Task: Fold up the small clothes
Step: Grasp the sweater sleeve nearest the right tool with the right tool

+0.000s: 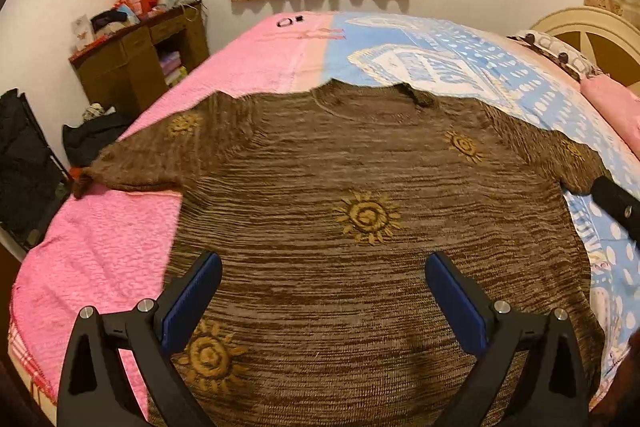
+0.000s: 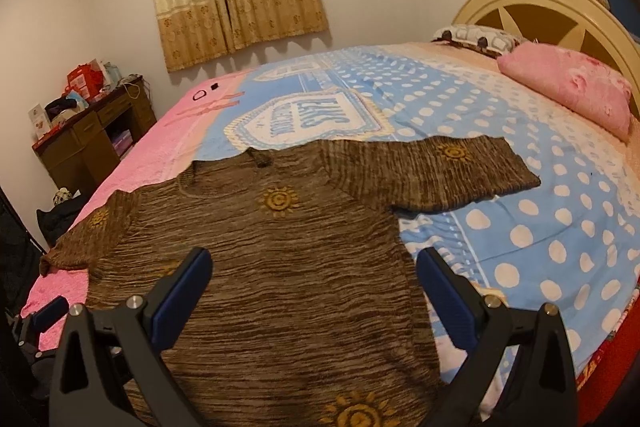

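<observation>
Both grippers, left gripper point(image 1: 323, 267) and right gripper point(image 2: 314, 263), hover spread and empty over flat brown sweater point(image 1: 360, 211), sleeves out, ready for folding.

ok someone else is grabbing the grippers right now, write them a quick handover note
Left gripper: open, holding nothing, above the lower body of the sweater.
Right gripper: open, holding nothing, over the sweater's right side edge.
The brown sun-pattern sweater lies flat on the bed, collar away from you, both sleeves spread out; the right sleeve rests on the blue dotted sheet, the left sleeve reaches toward the pink edge.
Done: laid out, looks smoothed.
Left: no fold made yet. Probably fold the sleeves inward first, then the body.
</observation>
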`<action>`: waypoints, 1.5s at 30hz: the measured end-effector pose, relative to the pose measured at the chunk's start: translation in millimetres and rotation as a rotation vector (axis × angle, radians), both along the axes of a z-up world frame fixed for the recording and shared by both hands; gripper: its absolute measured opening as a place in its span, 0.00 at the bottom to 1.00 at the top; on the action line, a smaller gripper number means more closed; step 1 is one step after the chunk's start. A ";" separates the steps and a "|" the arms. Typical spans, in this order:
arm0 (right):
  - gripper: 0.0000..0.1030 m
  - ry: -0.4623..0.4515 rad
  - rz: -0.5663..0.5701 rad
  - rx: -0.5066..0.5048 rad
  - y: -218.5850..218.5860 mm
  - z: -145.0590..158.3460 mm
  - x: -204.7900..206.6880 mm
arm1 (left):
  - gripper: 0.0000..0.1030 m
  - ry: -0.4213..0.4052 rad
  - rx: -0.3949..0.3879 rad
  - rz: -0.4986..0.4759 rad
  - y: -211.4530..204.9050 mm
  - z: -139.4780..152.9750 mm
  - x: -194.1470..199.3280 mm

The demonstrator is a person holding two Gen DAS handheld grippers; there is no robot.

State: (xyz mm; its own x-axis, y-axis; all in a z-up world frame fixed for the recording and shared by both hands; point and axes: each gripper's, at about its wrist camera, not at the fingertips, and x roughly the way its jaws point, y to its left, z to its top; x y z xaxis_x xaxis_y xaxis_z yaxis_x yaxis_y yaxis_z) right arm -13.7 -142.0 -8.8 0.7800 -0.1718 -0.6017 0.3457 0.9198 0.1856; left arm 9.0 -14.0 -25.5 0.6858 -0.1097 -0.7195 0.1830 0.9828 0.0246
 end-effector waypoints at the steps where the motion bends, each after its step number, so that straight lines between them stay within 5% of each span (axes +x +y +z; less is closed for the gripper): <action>1: 1.00 0.010 -0.002 0.011 -8.6 -2.4 1.4 | 0.99 0.004 0.001 -0.005 -0.2 -0.4 2.2; 6: 0.90 -0.031 -0.104 0.068 -91.7 2.5 -3.9 | 0.99 -0.030 -0.002 0.000 2.7 8.6 15.4; 11: 0.78 -0.112 -0.368 0.167 -229.1 -3.0 -15.3 | 0.99 -0.026 -0.045 0.000 3.3 6.0 26.4; 13: 0.59 -0.060 -0.444 0.231 -277.0 -21.9 -10.2 | 0.99 0.005 -0.054 -0.003 2.1 -0.1 31.9; 17: 0.50 0.028 -0.478 0.334 -316.9 -57.8 7.3 | 0.99 0.036 -0.053 -0.006 -0.5 -8.8 40.6; 22: 0.52 0.039 -0.444 0.297 -314.1 -63.2 29.6 | 0.99 0.026 -0.057 -0.010 -2.9 -11.4 47.1; 32: 0.52 0.214 -0.297 0.027 -283.6 -65.2 53.9 | 0.99 0.067 -0.054 -0.033 -12.7 -24.7 55.9; 35: 0.40 0.237 -0.243 -0.028 -277.6 -67.4 60.6 | 0.99 0.069 -0.045 -0.036 -12.4 -25.0 55.5; 37: 0.22 0.221 -0.216 0.028 -283.3 -66.7 62.2 | 0.99 0.062 -0.046 -0.031 -9.1 -23.1 54.3; 39: 0.16 0.193 -0.211 0.098 -287.8 -63.8 60.5 | 0.99 0.054 -0.053 -0.023 -4.0 -20.7 53.3; 42: 0.14 0.092 -0.208 0.262 -299.2 -59.5 49.3 | 0.99 0.057 -0.070 -0.007 4.1 -18.8 53.7; 45: 0.14 0.049 -0.222 0.319 -297.3 -53.6 45.5 | 0.99 0.056 -0.085 -0.001 9.5 -17.0 52.6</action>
